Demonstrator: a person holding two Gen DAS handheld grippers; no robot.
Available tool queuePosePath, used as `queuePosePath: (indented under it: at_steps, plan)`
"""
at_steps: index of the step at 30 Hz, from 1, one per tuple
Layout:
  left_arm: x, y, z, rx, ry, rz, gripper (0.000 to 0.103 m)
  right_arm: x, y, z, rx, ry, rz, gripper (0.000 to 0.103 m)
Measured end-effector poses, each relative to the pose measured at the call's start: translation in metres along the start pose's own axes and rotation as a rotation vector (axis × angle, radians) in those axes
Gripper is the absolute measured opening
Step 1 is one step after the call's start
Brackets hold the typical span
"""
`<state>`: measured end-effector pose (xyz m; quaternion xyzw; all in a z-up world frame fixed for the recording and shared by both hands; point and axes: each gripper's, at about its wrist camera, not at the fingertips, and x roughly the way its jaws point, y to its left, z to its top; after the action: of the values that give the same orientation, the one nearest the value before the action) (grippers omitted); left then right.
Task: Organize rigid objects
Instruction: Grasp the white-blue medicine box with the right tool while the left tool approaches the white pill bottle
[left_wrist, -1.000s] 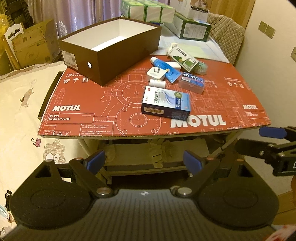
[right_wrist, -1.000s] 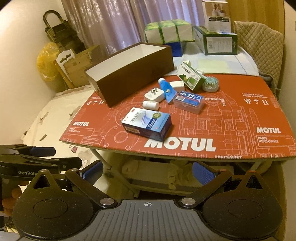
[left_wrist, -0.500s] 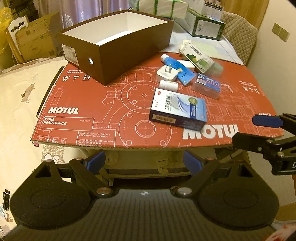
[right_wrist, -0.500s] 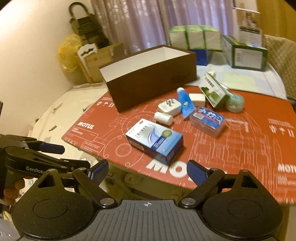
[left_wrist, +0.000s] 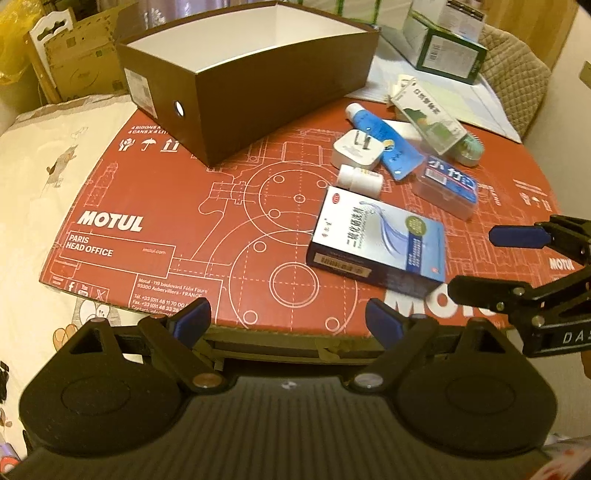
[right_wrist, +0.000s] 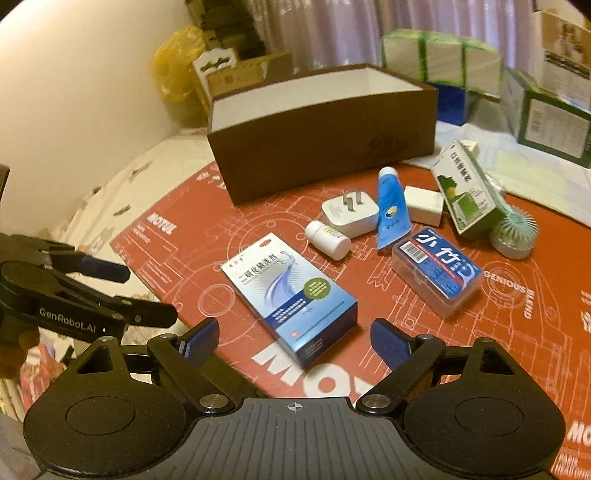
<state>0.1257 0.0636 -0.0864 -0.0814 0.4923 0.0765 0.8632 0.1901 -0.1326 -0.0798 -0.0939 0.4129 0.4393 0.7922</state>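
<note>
Red printed cardboard covers the desk (right_wrist: 517, 332), where the blue-and-white box (right_wrist: 291, 295) lies just ahead of the right gripper (right_wrist: 293, 332), long axis slanting between its wide, empty jaws.

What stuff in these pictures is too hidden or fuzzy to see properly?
- Floor of the brown box: its own walls hide it, both views.
- Round green thing: partly behind the green-and-white carton.
- Small print on the blue medicine box: too tiny.
- Right claw: cut off by the left view's edge.
</note>
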Motion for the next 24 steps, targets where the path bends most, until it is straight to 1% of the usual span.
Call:
queuePosePath:
  at_steps: [5,10,17,18,21,24]
  plan:
    - [0.015,0.002,0.003,-0.036,0.025,0.025,0.089,0.02,-0.009,0.006,-0.061,0.041,0.027,0.087]
    - [0.026,0.004,0.002,-0.059,0.055,0.049,0.089,0.039,-0.01,0.011,-0.142,0.074,0.043,0.087]
    - [0.033,0.005,0.003,-0.061,0.069,0.07,0.089,0.06,-0.007,0.017,-0.233,0.101,0.045,0.087]
    - [0.033,0.005,0.004,-0.06,0.07,0.07,0.089,0.062,-0.007,0.017,-0.242,0.102,0.041,0.086]
    - [0.035,0.004,0.005,-0.054,0.072,0.068,0.089,0.066,-0.006,0.016,-0.265,0.111,0.036,0.073]
    - [0.037,0.003,0.006,-0.045,0.073,0.064,0.089,0.066,-0.006,0.013,-0.276,0.101,0.029,0.072]
